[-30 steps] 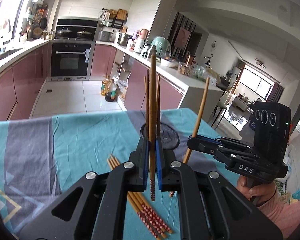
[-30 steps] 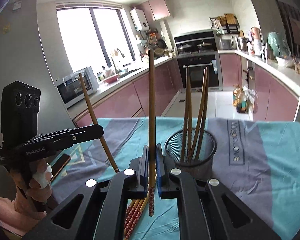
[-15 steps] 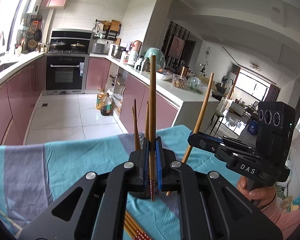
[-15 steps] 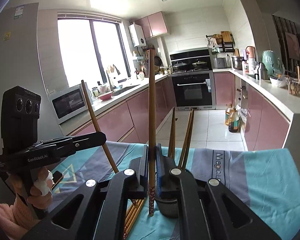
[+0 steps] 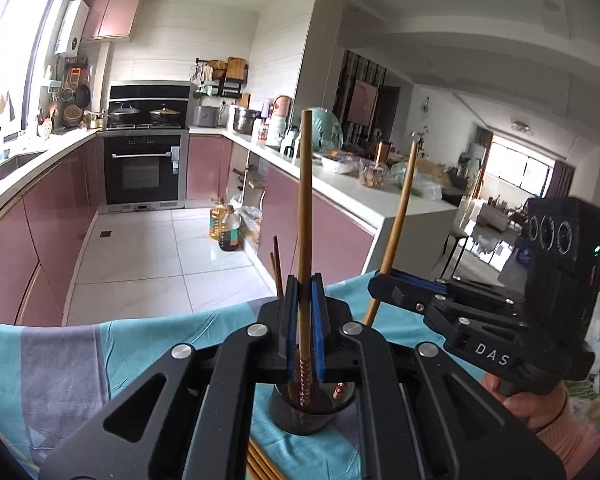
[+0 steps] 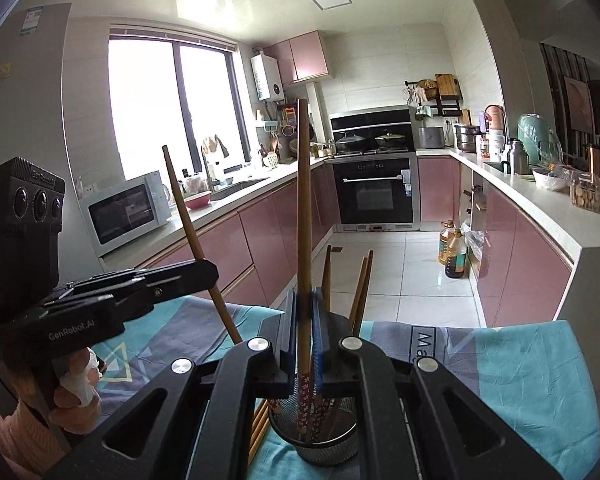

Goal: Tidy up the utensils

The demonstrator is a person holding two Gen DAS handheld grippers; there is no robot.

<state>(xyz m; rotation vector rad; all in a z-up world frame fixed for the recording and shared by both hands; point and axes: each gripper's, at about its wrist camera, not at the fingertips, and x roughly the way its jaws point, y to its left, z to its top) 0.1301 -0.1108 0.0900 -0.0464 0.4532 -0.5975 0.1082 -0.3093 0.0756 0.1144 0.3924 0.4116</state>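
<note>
My left gripper (image 5: 304,312) is shut on a wooden chopstick (image 5: 305,208) held upright; its patterned lower end dips into the black mesh holder (image 5: 300,416) just below the jaws. My right gripper (image 6: 304,320) is shut on another upright chopstick (image 6: 303,208), its red patterned tip inside the same holder (image 6: 324,440). Each gripper shows in the other's view, the right one (image 5: 384,284) and the left one (image 6: 208,270), both close over the holder. A few chopsticks (image 6: 360,288) stand in the holder. More chopsticks (image 5: 260,464) lie on the cloth beside it.
The table is covered with a teal and grey cloth (image 5: 68,368). Behind it are a tiled kitchen floor, pink cabinets, an oven (image 5: 142,172) and oil bottles (image 5: 224,232) on the floor. A microwave (image 6: 128,212) stands on the left counter.
Both grippers have moved over the holder and lowered their chopsticks, so the patterned tips now sit inside it. The views have tilted up and the loose chopsticks have slid mostly out of sight.
</note>
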